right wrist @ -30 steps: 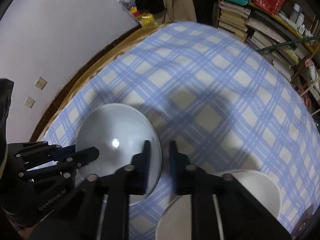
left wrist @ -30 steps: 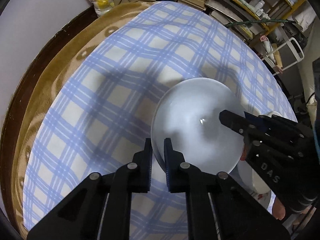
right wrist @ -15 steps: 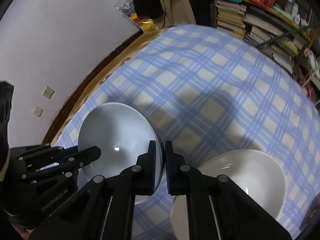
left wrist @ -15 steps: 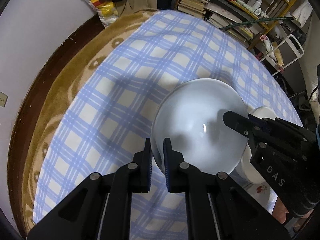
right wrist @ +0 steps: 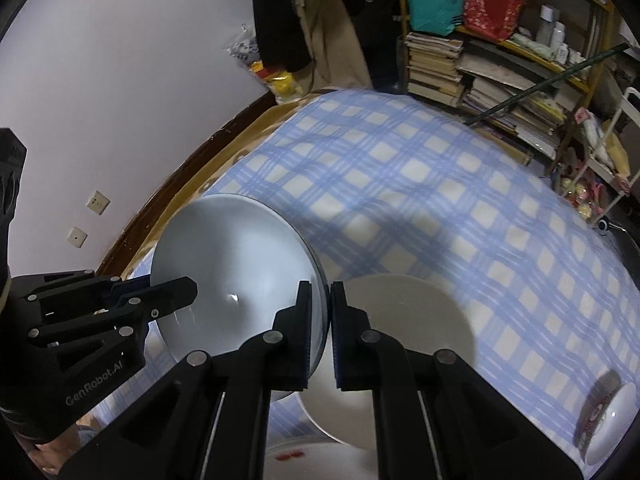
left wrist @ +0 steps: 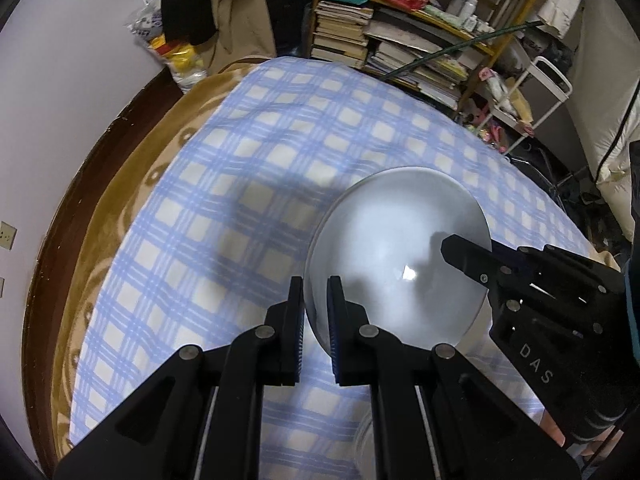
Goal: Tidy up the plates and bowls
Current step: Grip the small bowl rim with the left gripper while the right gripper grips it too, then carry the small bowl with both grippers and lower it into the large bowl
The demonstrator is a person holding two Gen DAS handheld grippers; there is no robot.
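A pale grey plate hangs tilted above the blue checked tablecloth, held at two opposite rims. My left gripper is shut on its near rim in the left wrist view. The right gripper clamps the rim on the right side there. Seen from the right wrist, the same plate sits left of centre, with my right gripper shut on its right rim and the left gripper on its left rim. A white plate lies on the cloth just under my right fingers.
A small bowl with a red pattern sits at the lower right. Another white dish with a red mark shows at the bottom edge. A brown blanket edge and wall bound the left; bookshelves stand beyond the table.
Both grippers have risen with the plate held between them, so the cloth looks farther away. The white plate under the right gripper has come more fully into view.
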